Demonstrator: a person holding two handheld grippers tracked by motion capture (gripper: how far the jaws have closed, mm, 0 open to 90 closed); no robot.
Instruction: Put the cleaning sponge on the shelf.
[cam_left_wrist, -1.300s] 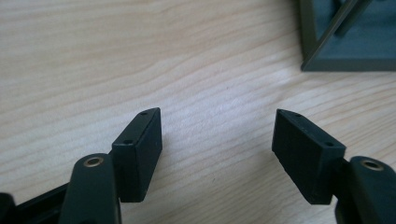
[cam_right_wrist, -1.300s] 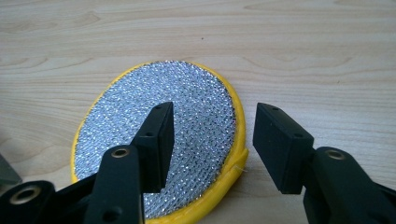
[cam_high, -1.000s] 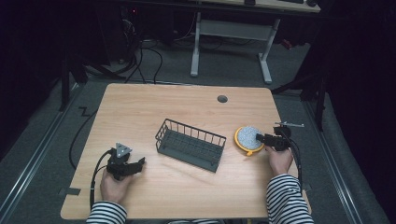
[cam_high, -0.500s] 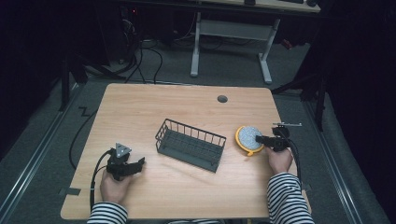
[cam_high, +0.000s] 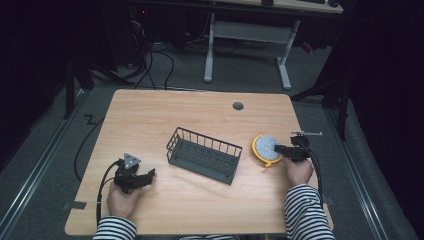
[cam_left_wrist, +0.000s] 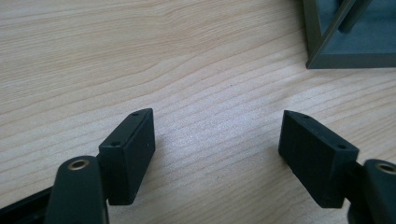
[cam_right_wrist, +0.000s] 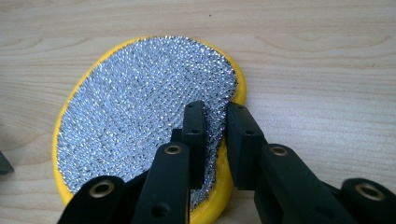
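Between the earlier frames and now, only the jaws of the right hand-held gripper (cam_right_wrist: 215, 128) have changed: they have just been closing, and now pinch the near edge of the round scouring pad (cam_right_wrist: 140, 121), one jaw on its silver mesh top, the other at its yellow rim. Both hands keep their places.

Containers: one dark wire basket (cam_high: 204, 154), sitting near the middle of the table (cam_high: 165, 112), set at a slant. Nothing is visible inside it; its solid floor shows through the bars. A corner of it appears at the upper right of the left gripper view.

Count: one scouring pad, one basket, two hand-held grippers, two hands in striped sleeves.

Pad position: lies on the table to the right of the basket, near but apart from it, toward the right edge. In the high view it shows as a yellow disc with a grey top (cam_high: 266, 148).

Left hand-held gripper (cam_left_wrist: 217, 140): resting low over bare wood at the near left of the table, jaws spread wide with nothing between them, well apart from the basket.

Surroundings: a small dark round grommet (cam_high: 238, 106) in the table's far part. A white-framed desk (cam_high: 247, 32) stands beyond the table; cables (cam_high: 165, 55) trail on the floor there. Nothing lies between pad and basket.
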